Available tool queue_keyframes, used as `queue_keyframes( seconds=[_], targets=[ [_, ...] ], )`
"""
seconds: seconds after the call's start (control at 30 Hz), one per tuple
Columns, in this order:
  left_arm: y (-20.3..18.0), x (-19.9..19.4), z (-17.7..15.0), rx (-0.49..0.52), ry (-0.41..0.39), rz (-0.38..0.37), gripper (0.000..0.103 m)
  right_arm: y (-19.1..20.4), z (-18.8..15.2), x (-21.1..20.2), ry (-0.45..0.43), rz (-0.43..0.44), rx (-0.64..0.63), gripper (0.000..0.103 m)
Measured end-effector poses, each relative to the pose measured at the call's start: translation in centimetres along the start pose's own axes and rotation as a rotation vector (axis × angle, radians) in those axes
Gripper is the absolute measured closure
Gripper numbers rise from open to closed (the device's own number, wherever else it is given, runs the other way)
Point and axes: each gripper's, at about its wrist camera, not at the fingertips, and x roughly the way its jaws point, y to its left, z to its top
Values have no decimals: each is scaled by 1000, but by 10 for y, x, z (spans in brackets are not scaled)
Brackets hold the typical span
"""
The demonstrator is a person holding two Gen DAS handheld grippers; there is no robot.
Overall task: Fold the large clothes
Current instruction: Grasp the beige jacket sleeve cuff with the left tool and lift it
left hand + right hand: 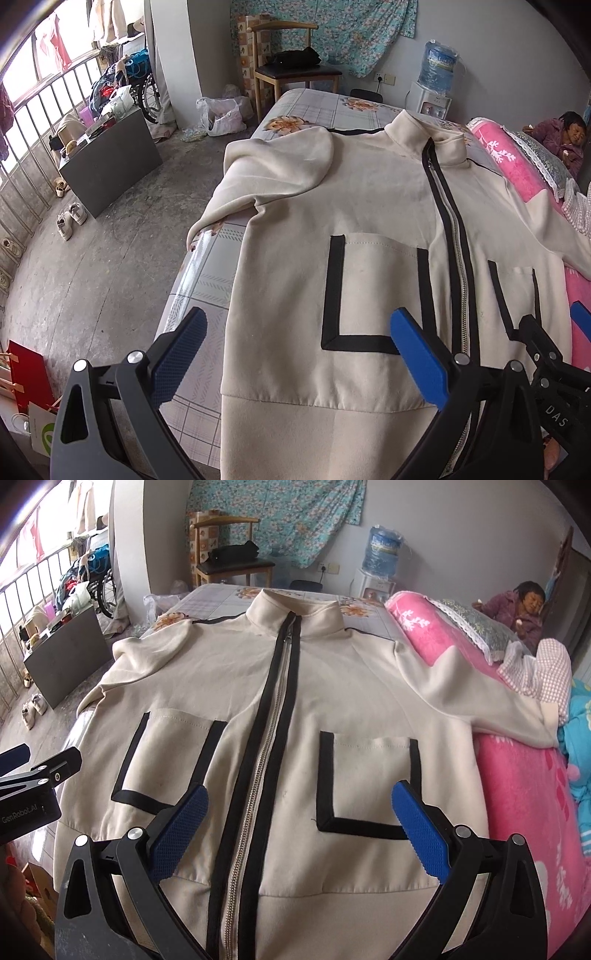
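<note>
White lettering "GenRobot.AI" is printed on the black body of the left gripper [26, 771]. The right gripper [554, 332] shows "DAS" on its black housing, possibly part of a longer word.

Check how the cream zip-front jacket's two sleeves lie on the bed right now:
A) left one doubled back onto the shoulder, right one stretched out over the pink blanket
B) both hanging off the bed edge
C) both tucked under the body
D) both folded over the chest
A: the cream zip-front jacket has its left sleeve doubled back on the shoulder, while the right sleeve stretches across the pink blanket.
</note>
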Motion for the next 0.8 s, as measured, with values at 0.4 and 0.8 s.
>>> queue_keyframes(
  seconds=[0.4,0.8],
  targets=[
    [39,14,18,-67,-37,10,5,24,30,23,-42,127,-60,8],
    [155,46,31,-396,-117,-221,5,70,60,69,-77,346,-171,8]
  ],
)
